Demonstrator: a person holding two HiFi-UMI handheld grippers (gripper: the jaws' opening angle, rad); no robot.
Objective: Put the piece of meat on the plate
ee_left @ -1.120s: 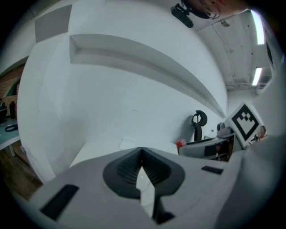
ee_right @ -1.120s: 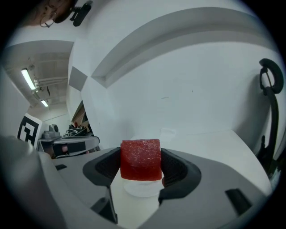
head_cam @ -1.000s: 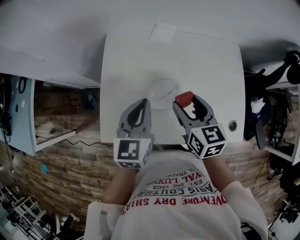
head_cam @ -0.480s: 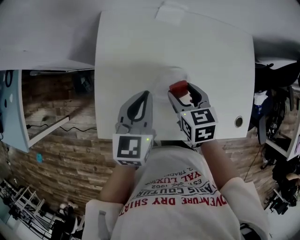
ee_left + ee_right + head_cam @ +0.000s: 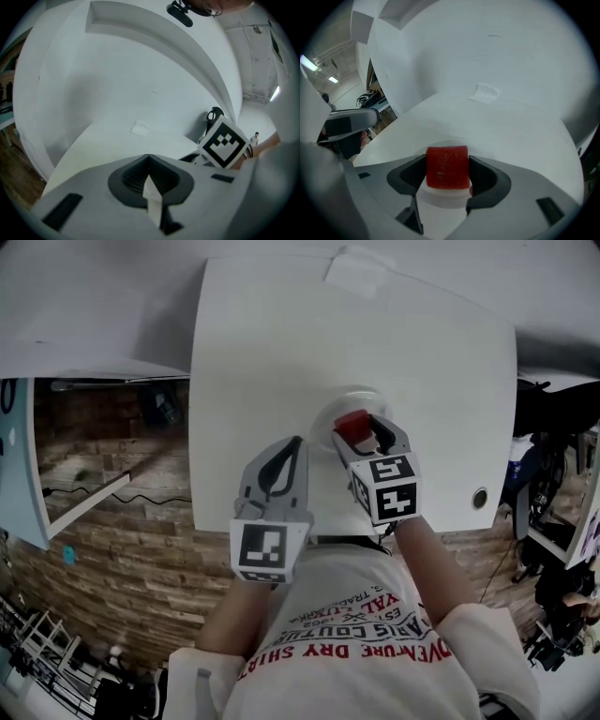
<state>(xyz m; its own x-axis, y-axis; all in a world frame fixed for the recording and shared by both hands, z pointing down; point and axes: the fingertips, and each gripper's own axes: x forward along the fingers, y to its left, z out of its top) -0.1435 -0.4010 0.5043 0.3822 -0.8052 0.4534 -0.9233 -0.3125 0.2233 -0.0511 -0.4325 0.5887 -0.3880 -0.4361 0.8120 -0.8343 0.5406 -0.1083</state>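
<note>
The piece of meat (image 5: 447,167) is a red block, and my right gripper (image 5: 448,174) is shut on it from both sides. It hangs just above the white plate (image 5: 443,196), whose rim shows under the jaws. From the head view, the meat (image 5: 352,423) sits over the near part of the plate (image 5: 354,395) in the right gripper (image 5: 359,433). My left gripper (image 5: 294,444) is shut and holds nothing, just left of the plate. Its jaws meet in the left gripper (image 5: 149,159) view, where the right gripper's marker cube (image 5: 224,142) shows at the right.
The white table (image 5: 253,352) holds a small white scrap (image 5: 361,268) at its far edge, also seen as a scrap (image 5: 483,93) beyond the plate. A round hole (image 5: 480,497) lies near the table's right front corner. Brick-patterned floor lies at the left.
My right gripper has carried the meat forward and slightly left until it hangs over the plate. The left gripper has stayed shut beside it.
</note>
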